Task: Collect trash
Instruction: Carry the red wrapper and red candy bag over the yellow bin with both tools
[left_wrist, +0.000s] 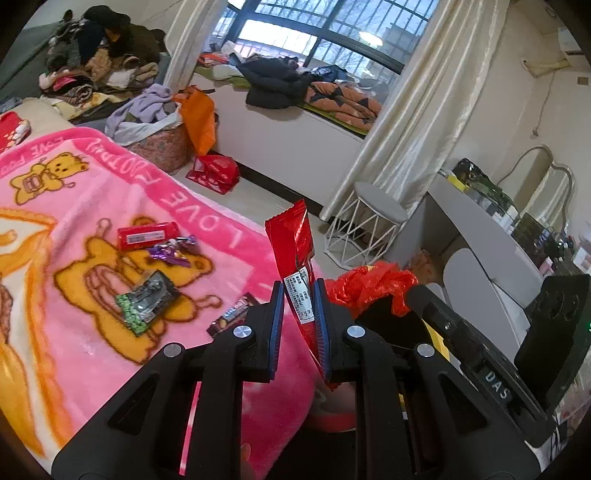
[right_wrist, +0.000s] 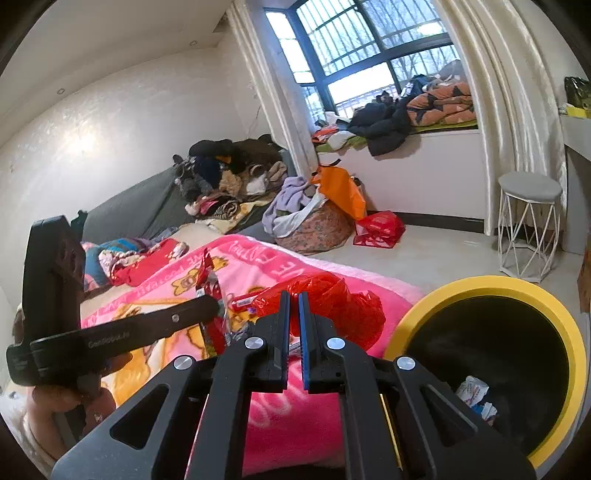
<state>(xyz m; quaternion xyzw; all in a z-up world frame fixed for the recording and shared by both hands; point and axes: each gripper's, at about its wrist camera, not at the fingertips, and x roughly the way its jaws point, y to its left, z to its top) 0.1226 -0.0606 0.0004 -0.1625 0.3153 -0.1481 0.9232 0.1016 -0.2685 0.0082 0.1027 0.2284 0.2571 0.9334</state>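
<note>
Pink blanket (left_wrist: 92, 236) holds scattered wrappers (left_wrist: 147, 302); cluttered window seat (left_wrist: 295, 122) beyond.

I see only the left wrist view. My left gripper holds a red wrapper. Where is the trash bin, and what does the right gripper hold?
Observer: The bin stands beside the bed, at lower right in the right wrist view: black inside, with a yellow rim.
Operator: Is it empty?
Observer: No, crumpled white paper lies at its bottom.
Operator: And the right gripper?
Observer: The right gripper is shut on a crumpled red plastic bag, over the pink blanket.
Operator: Does that view show my left gripper?
Observer: Yes, from the side; the left gripper is shut on the red wrapper, which sticks up over the blanket.
</note>
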